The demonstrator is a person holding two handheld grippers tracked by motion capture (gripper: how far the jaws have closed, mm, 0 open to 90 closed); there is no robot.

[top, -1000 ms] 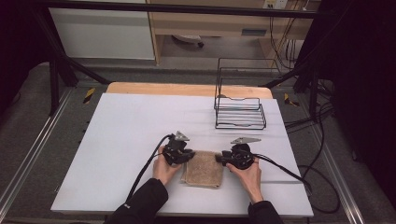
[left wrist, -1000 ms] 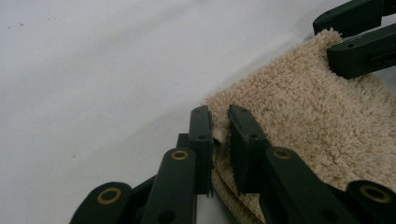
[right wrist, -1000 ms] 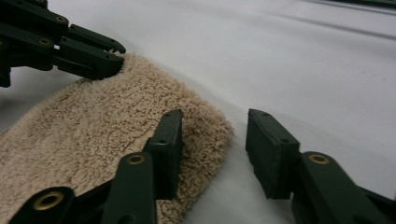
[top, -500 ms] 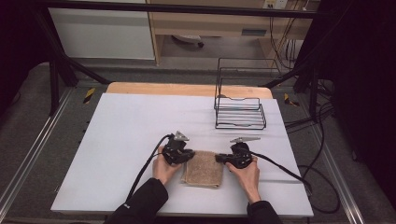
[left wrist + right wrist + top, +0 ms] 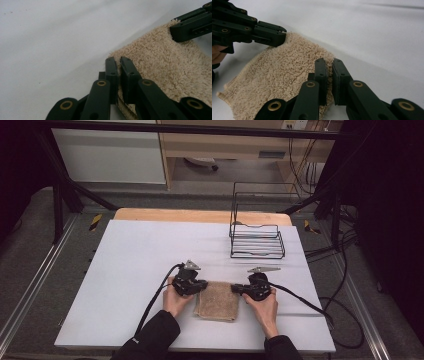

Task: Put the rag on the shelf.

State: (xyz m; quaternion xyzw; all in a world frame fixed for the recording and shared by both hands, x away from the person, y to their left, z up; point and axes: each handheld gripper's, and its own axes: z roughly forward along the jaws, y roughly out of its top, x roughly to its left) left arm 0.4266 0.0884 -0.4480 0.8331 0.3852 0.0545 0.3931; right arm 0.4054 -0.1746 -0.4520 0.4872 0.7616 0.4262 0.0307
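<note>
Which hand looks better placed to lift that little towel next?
Neither clearly: the left hand-held gripper and the right hand-held gripper each pinch a far corner of the beige towel. Both are shut on it, so a two-handed lift seems likeliest.

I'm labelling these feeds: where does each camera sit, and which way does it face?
High view: above the person's side, looking forward and down on the table; forearms, left gripper and right gripper show.
Left gripper view: on the left gripper, looking along its jaws, closed on the beige towel edge.
Right gripper view: on the right gripper, its jaws just closed on the towel's opposite edge.
Shared: both gripper views show the towel and the other gripper.
</note>
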